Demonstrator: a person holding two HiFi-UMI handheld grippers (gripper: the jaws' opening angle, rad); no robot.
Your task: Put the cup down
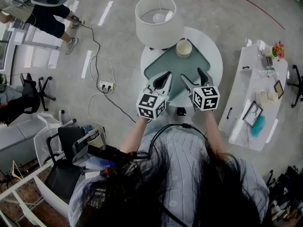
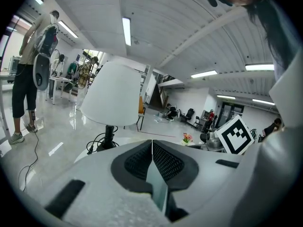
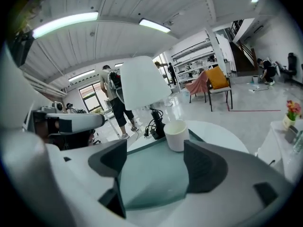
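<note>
Standing upright on green mat (image 1: 164, 66): plain white cup (image 3: 176, 135), mouth up. Right gripper (image 3: 156, 162) jaws spread, empty; left gripper (image 2: 152, 150) jaws pressed together.

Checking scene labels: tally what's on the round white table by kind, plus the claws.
cup: 1
lamp: 1
green mat: 1
claws: 2 (left claw shut, right claw open)
Total: 5

Large open lab-like hall, polished grey floor (image 1: 118, 37), ceiling strip lights (image 2: 126, 30), metal shelving (image 3: 193, 63) stood at the back, office chairs (image 1: 33, 92), a power strip (image 1: 106, 85) trailed cables across it.
</note>
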